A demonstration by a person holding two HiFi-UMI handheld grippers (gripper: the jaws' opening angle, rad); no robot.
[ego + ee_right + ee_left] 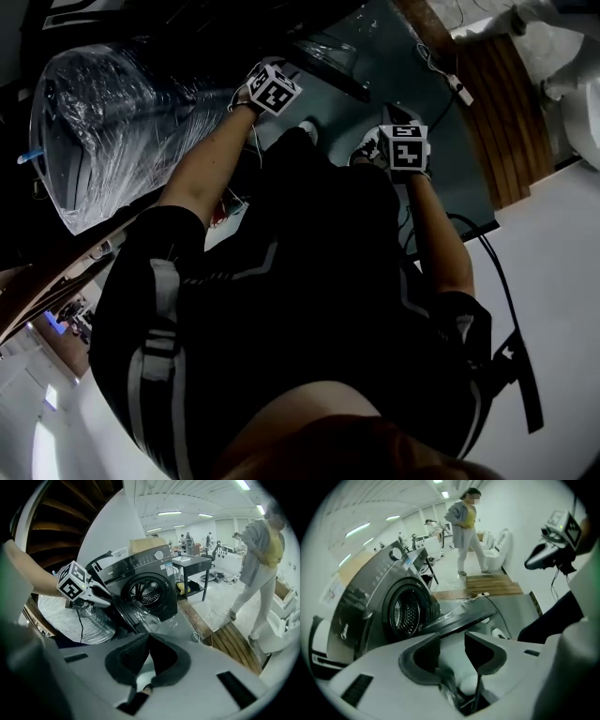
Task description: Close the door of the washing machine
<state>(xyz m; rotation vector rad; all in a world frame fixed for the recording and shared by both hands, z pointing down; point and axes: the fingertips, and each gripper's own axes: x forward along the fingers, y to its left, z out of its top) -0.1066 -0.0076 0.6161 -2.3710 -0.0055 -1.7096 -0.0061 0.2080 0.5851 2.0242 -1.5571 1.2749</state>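
Left gripper [452, 637]: fingers stand apart, nothing between them, only the open gap. Right gripper [149, 637]: fingers closed tip to tip, nothing held. Just past my left fingers in the left gripper view, the round dark-rimmed door with the clear bulging window [459, 620] shows edge-on, swung well out from the dark grey front-loading washing machine [365, 606]. The perforated steel drum [403, 613] is fully exposed, so the closing is not yet done. From the right gripper view the left gripper sits close to the door's outer side, near the rim. Whether it touches, I cannot tell. Judgement on the push: no need to pinch anything. Lay the flat of the left fingers against the outer face, near the free edge and far from the hinge, where the least effort is needed. Follow the door's arc toward the opening rather than shoving straight. Keep fingertips off the rim so nothing gets caught between door and seal, then press firmly at the end so the latch catches. Right gripper best kept back from the swing path. Farther out: a clear-plastic-wrapped bundle [70, 620] left of the machine, a wooden slatted platform [492, 585], and a person in a grey jacket [461, 522] well apart.
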